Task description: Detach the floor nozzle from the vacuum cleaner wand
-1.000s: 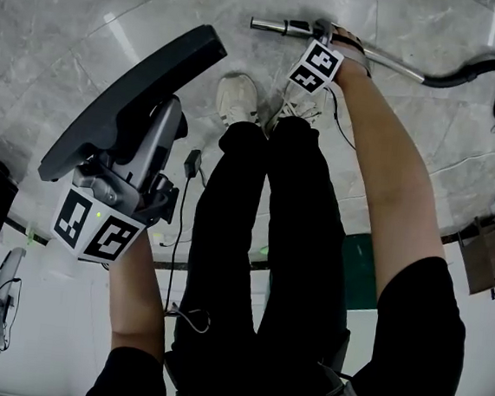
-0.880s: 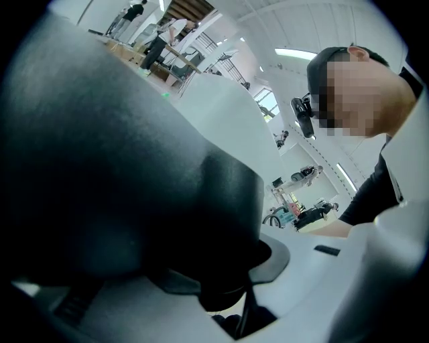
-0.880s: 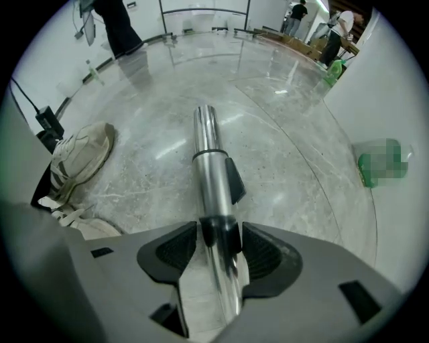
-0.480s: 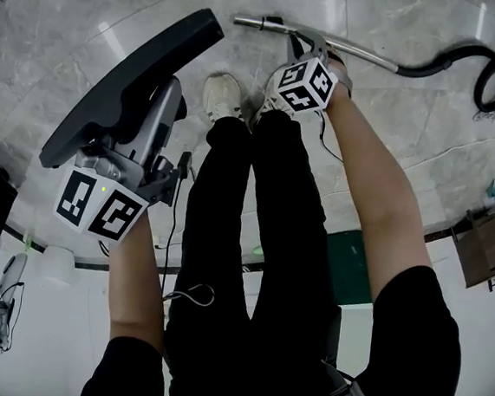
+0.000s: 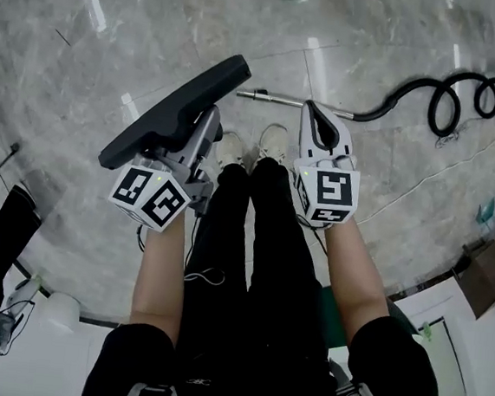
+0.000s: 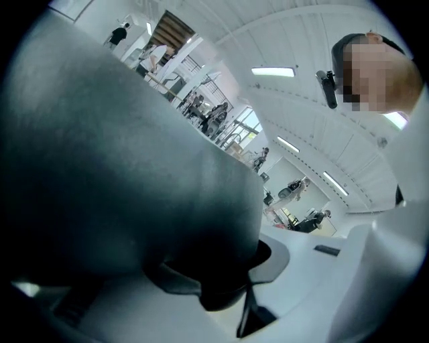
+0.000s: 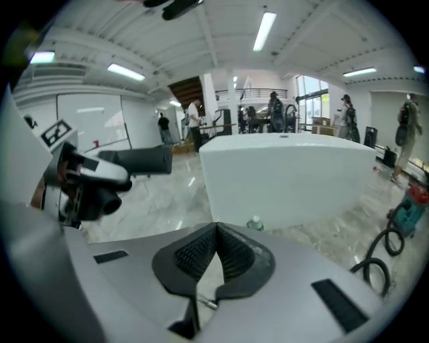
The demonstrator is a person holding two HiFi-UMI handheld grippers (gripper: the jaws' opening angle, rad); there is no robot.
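Floor nozzle (image 5: 176, 108) is off the wand (image 5: 292, 101) and up in the air, clamped in the left gripper (image 5: 199, 138). Jaws sit partway open on the nozzle's dark body, which fills most of the left gripper view. Nozzle tilted, long edge running up-right in head view, its tip near the wand's open end but not touching. Wand lies flat on the grey marble floor (image 5: 114, 41), just past the person's shoes (image 5: 271, 138), with its far end running into a black coiled hose (image 5: 436, 93). Right gripper (image 5: 317, 121) is held beside the left one, above the wand and apart from it. Its jaws have just closed: ribbed pads meet at the tips, nothing between them. Right gripper view looks across the room at a white counter (image 7: 288, 174) with a small bottle (image 7: 253, 223) on the floor at its foot. Person's legs in black trousers (image 5: 250, 263) show between the two arms.
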